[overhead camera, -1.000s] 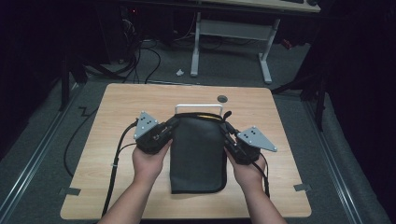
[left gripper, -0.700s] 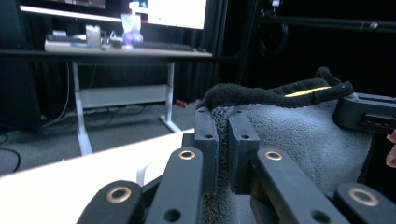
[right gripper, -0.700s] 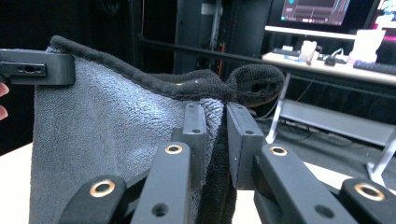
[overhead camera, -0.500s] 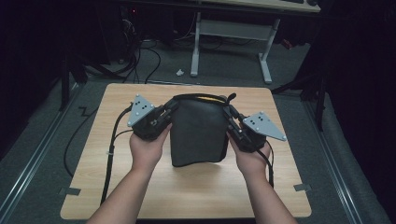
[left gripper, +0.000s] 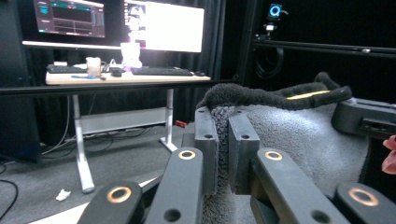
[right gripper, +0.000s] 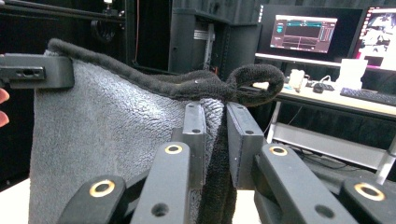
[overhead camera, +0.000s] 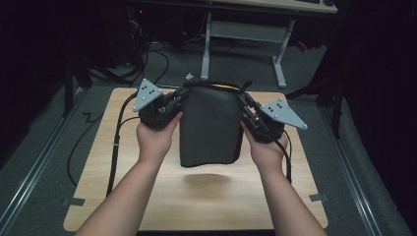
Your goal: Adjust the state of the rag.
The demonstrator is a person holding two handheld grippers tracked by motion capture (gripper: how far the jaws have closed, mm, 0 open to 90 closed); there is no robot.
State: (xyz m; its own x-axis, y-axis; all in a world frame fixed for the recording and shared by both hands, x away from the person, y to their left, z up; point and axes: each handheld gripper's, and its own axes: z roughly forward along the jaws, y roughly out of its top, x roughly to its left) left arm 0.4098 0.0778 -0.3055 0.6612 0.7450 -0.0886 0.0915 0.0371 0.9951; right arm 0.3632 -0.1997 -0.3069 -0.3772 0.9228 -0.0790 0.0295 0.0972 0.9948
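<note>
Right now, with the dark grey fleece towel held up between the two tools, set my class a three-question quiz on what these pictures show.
1. True or false: the dark grey fleece towel hangs clear of the light wooden table.
2. Which edge of the towel does each tool clamp? A) the bottom corners B) the top corners C) the middle of the sides
3. Fill in: the left tool and the right tool are both ____ on the towel's edge.

Key
1. True: its shadow falls on the tabletop beneath it.
2. B
3. shut
</note>
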